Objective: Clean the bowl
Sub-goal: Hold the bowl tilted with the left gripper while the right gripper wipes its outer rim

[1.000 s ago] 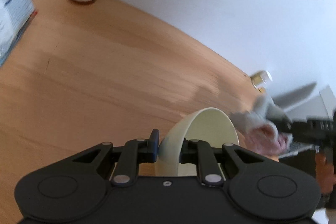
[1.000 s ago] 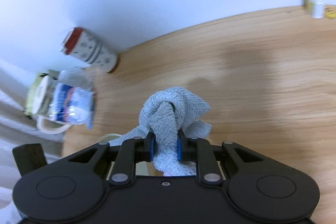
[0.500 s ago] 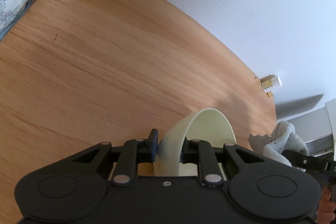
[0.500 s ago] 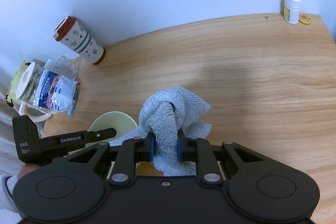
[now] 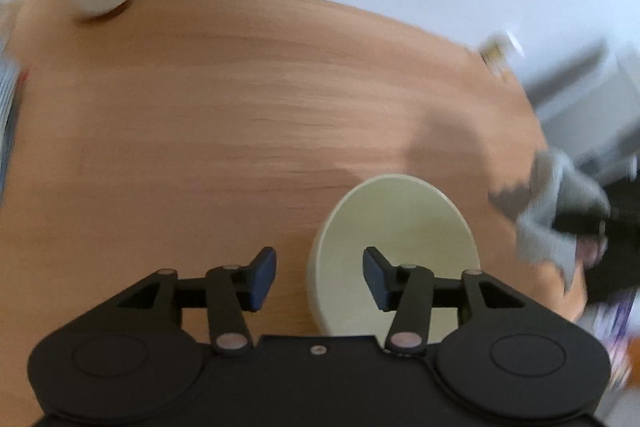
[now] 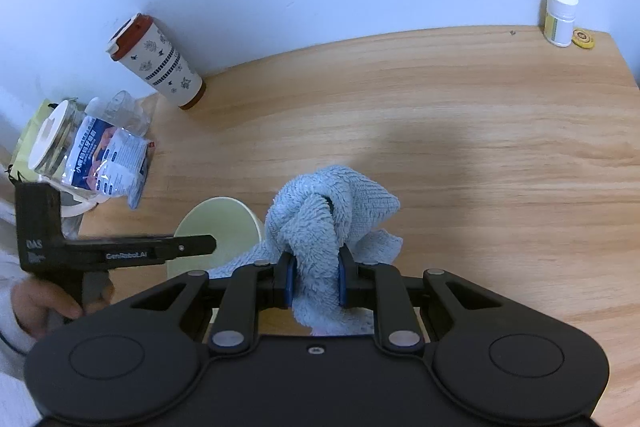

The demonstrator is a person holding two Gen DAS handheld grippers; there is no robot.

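Observation:
A pale yellow-green bowl (image 5: 394, 239) sits upright on the wooden table, just ahead of my left gripper (image 5: 319, 277). The left gripper is open, its jaws spread to either side of the bowl's near rim and apart from it. The bowl also shows in the right wrist view (image 6: 218, 233), partly behind the left gripper's body. My right gripper (image 6: 313, 283) is shut on a bunched grey-blue towel (image 6: 326, 223) and holds it above the table, right of the bowl. The towel shows blurred in the left wrist view (image 5: 554, 215).
A patterned cup with a red lid (image 6: 156, 67) stands by the wall. A glass jar (image 6: 52, 143), a clear glass and a blue-white packet (image 6: 110, 159) crowd the table's left end. A small white bottle (image 6: 560, 15) and a yellow cap stand at the far right corner.
My left gripper has opened and let go of the bowl's rim. The bowl has gone from tilted on edge to flat on the table. The right gripper still holds the towel.

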